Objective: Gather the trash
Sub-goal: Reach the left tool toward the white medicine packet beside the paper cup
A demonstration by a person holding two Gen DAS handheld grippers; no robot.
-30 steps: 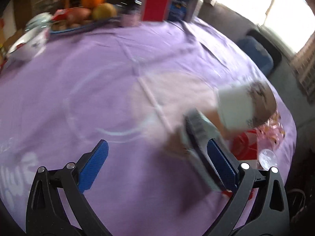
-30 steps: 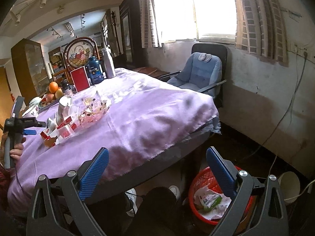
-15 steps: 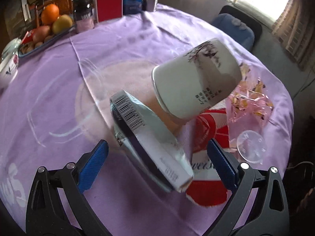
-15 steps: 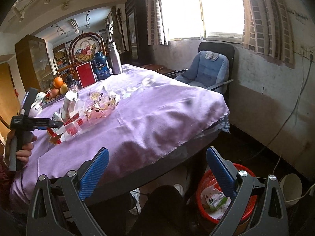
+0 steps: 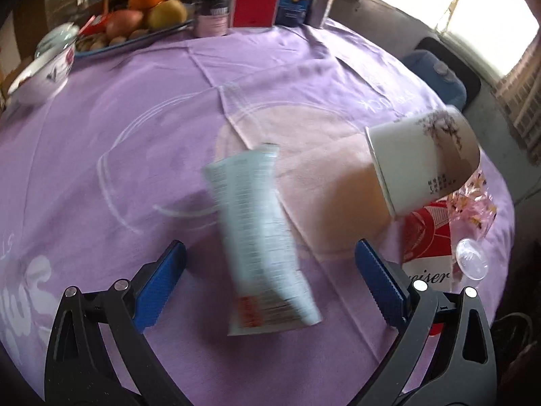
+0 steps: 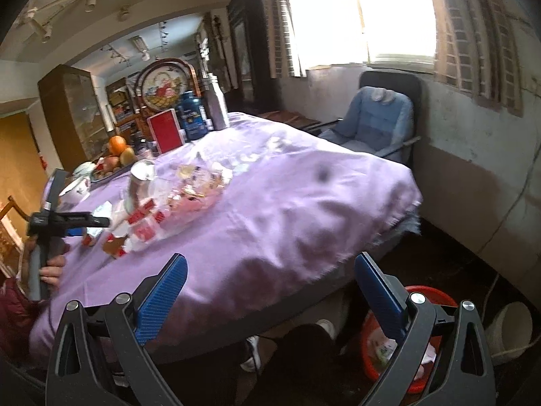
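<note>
1. Left wrist view: left claw point(image 5: 270, 280) is hanging wide open, gripping nothing, over the purple worktop point(image 5: 142, 155). A pale printed tube point(image 5: 262, 240) is lying between its jaws, blurred. Tipped cup point(image 5: 422, 159) sitting far right, above a red carton point(image 5: 427, 237).
2. Right wrist view: right claw point(image 6: 268, 296) is gaping, empty, past the worktop's near edge; red bin point(image 6: 419, 338) sitting on the floor, near right.
3. Risk: closing while the view is blurring may skid the tube aside.
</note>
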